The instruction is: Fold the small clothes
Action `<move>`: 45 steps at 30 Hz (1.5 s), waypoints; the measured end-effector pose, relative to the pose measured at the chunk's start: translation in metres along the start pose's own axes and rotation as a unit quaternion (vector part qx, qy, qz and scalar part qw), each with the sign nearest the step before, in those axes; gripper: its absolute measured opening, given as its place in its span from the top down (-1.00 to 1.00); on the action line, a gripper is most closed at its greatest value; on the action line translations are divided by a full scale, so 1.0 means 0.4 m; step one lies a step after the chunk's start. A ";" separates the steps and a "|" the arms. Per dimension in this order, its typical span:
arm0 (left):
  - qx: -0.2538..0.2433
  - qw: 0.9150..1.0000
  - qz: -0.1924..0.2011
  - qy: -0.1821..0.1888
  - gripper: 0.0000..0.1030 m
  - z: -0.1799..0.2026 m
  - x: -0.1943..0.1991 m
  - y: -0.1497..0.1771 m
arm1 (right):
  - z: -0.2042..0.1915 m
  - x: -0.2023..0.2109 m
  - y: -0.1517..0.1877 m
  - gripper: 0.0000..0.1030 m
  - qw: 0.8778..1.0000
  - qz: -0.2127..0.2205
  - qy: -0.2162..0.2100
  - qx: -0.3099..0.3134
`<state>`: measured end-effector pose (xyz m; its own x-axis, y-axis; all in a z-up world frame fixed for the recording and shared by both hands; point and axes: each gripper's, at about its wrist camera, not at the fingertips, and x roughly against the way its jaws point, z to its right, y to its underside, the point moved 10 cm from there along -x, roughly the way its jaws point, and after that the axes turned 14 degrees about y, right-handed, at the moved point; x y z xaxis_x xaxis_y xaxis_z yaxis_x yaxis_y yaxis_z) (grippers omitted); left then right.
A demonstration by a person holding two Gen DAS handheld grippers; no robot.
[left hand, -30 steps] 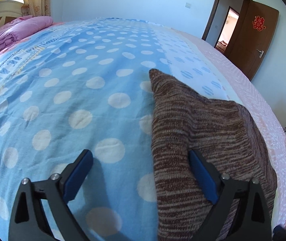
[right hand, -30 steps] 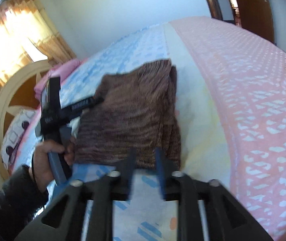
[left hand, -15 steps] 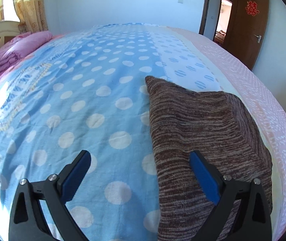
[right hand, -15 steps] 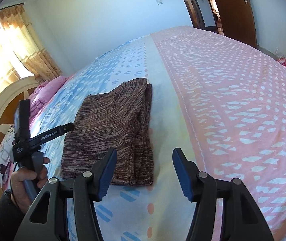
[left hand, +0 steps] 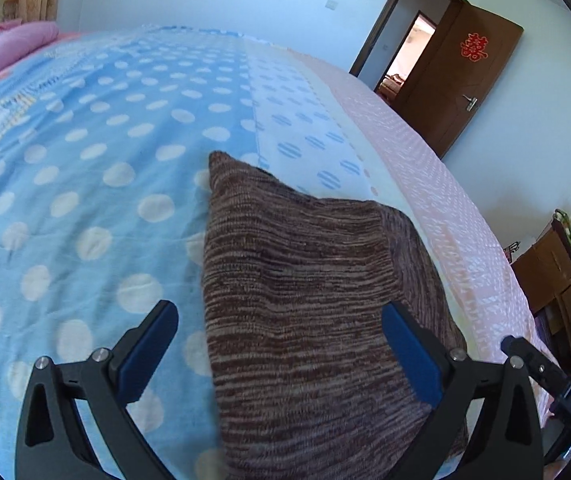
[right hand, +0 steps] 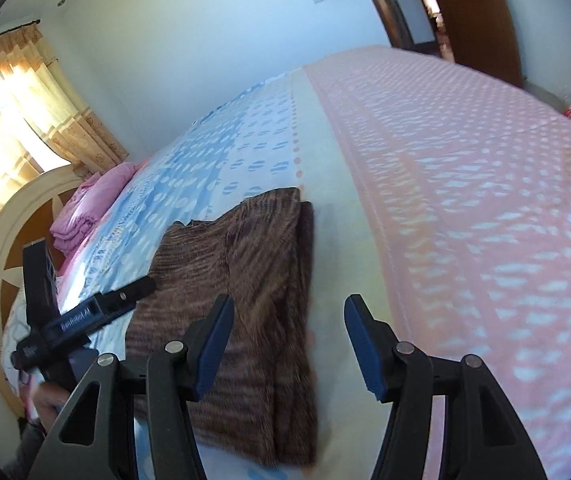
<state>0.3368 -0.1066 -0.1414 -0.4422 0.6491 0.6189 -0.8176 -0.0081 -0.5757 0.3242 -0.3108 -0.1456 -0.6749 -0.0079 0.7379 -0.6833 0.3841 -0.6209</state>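
A brown striped knit garment (left hand: pixel 309 304) lies folded flat on the bed; it also shows in the right wrist view (right hand: pixel 253 280). My left gripper (left hand: pixel 281 348) is open and empty, hovering over the garment's near left edge, with its right finger above the knit. My right gripper (right hand: pixel 285 344) is open and empty above the garment's near right edge. The left gripper's body (right hand: pixel 81 316), held in a hand, shows at the left of the right wrist view.
The bed has a blue polka-dot cover (left hand: pixel 85 184) on the left and a pink patterned cover (right hand: pixel 465 200) on the right. Folded pink bedding (right hand: pixel 85 212) lies by the headboard. An open wooden door (left hand: pixel 457 80) stands beyond the bed.
My right gripper opened from shut a second ago and has moved back in over the garment. My left gripper stayed open and shifted slightly over the garment's left edge.
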 end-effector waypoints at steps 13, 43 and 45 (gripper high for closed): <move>-0.036 0.996 -0.020 -0.074 -1.00 -0.033 -0.075 0.035 | -0.110 -0.249 -0.022 -0.53 0.996 -0.031 0.005 0.080; -0.068 0.996 0.009 -0.054 0.24 0.007 -0.059 0.025 | -0.241 -0.143 -0.019 0.61 0.973 0.074 0.095 0.199; -0.084 0.995 0.010 -0.059 0.39 0.023 -0.051 0.025 | -0.249 -0.107 -0.013 0.61 0.973 0.081 0.092 0.194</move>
<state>0.3342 -0.1269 -0.1548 -0.5057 0.5556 0.6600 -0.7400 0.1140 -0.6629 0.3845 -0.2207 -0.1476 -0.7457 0.2037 0.6344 -0.6497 -0.0107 -0.7601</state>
